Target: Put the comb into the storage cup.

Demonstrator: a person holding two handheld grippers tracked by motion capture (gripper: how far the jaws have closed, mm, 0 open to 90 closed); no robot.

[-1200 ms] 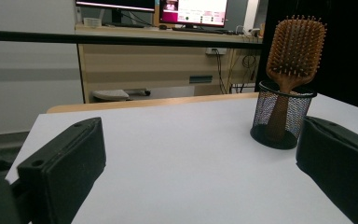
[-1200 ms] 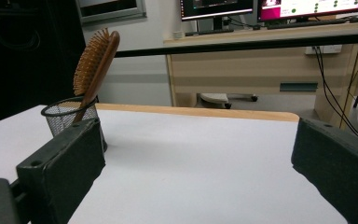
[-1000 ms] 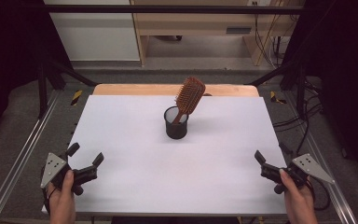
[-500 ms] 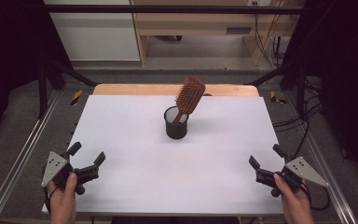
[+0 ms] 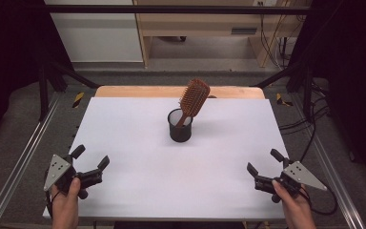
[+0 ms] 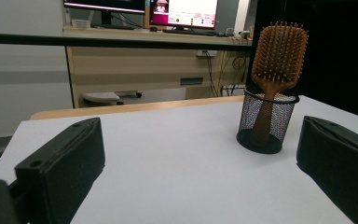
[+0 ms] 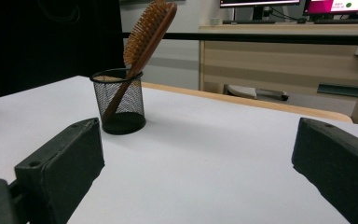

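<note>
Wooden, with a bristled paddle head, the hairbrush [image 5: 193, 99] stood handle-down and tilted in a black mesh cup [image 5: 180, 126] past the middle of the white table [image 5: 124, 191]. Bare surface lay all around the cup, out to every edge. Both tools, left [image 5: 91, 158] and right [image 5: 263, 160], were held wide near the front corners, holding nothing. Since 1 second earlier the right tool had shifted slightly inward.
</note>
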